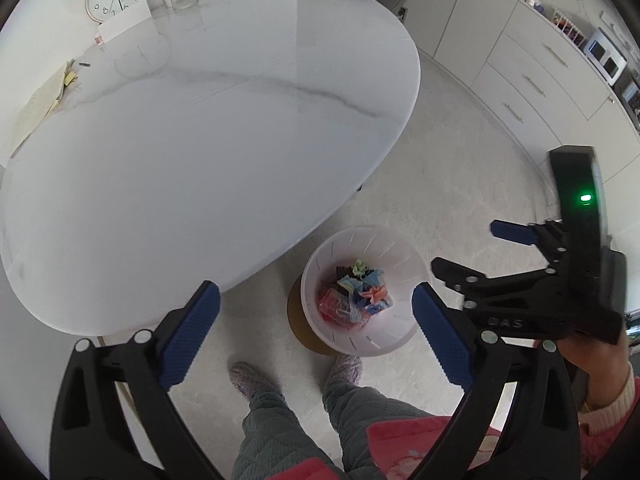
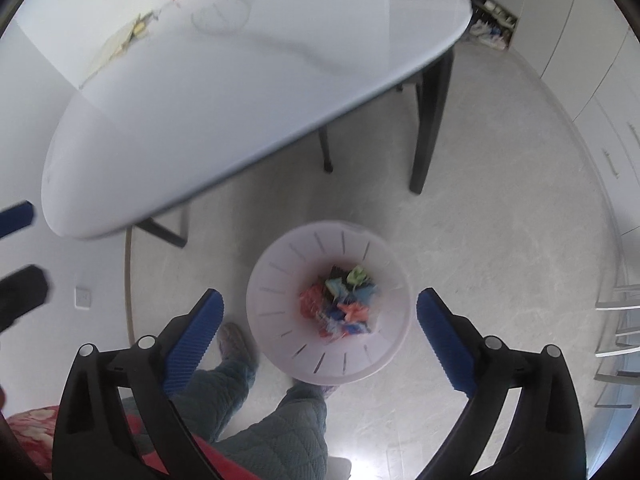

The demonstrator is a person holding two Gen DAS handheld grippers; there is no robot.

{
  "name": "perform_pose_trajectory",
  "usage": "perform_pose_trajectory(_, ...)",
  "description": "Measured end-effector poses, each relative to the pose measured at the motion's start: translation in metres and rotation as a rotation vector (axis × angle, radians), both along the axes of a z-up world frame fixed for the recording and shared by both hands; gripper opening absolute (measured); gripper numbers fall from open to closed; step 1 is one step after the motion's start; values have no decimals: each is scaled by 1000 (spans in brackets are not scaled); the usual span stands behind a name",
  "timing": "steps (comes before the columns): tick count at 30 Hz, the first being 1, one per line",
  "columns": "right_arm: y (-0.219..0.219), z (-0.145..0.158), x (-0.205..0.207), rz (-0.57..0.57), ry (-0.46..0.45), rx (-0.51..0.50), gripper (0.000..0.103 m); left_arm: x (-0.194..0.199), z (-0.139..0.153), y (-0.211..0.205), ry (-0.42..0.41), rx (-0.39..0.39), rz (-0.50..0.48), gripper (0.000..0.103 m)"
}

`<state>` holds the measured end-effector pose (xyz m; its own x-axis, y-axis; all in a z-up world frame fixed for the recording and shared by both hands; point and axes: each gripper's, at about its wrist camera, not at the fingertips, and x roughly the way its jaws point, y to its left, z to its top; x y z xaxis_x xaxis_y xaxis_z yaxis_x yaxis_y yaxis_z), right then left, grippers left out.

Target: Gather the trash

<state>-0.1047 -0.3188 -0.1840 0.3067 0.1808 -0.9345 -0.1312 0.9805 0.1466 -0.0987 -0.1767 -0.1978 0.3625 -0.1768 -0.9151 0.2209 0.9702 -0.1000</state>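
One white marble-look table (image 1: 208, 140) stands on a pale tiled floor (image 2: 500, 220), its far edge cut off. Beside it on the floor, one white slotted bin (image 2: 280, 276) holds crumpled coloured trash (image 2: 344, 304), pieces too jumbled to count. Two grippers, left gripper (image 1: 316, 332) and right gripper (image 2: 320, 336), hover with jaws spread wide and empty, the right directly above the bin.

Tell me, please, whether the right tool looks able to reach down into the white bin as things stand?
Probably yes. The right tool hangs open directly over the white bin, whose mouth is uncovered, with only crumpled trash at the bottom. The table edge sits off to one side.
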Motion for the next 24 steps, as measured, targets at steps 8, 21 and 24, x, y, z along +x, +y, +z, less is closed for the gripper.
perform_pose_trajectory(8, 15, 81, 31, 24, -129, -31, 100, 24, 49, 18, -111, -36, 82, 93)
perform_pose_trajectory(21, 89, 144, 123, -60, -274, -71, 100, 113, 100, 98, -229, -54, 89, 95)
perform_pose_trajectory(24, 108, 153, 144, -134, -293, -59, 100, 141, 106, 122, -246, -31, 41, 95)
